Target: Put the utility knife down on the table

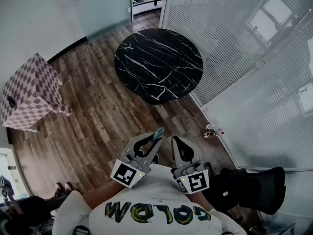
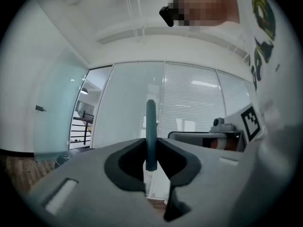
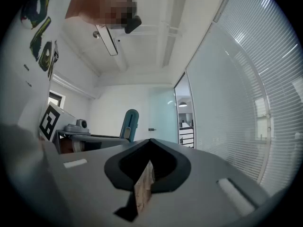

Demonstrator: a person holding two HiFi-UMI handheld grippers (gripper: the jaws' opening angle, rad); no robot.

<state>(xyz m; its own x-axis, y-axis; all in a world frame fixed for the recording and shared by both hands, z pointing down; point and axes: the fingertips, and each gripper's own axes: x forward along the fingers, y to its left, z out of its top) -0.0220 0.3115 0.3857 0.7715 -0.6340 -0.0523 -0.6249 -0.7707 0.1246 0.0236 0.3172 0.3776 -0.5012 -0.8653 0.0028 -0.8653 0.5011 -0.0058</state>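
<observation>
Currently: utility knife held off the tabletop

Pinched in the left gripper, the teal utility knife pokes toward 12 o'clock. Beside it at 3 o'clock, the right gripper is pressed together, empty. At 12 o'clock, well apart, sits the round black marble tabletop.

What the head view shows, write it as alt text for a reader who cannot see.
The left gripper holds a teal utility knife near the person's chest; the right gripper beside it is shut and empty. Ahead, a round black marble table stands on a wood floor, a checkered box to its left.
</observation>
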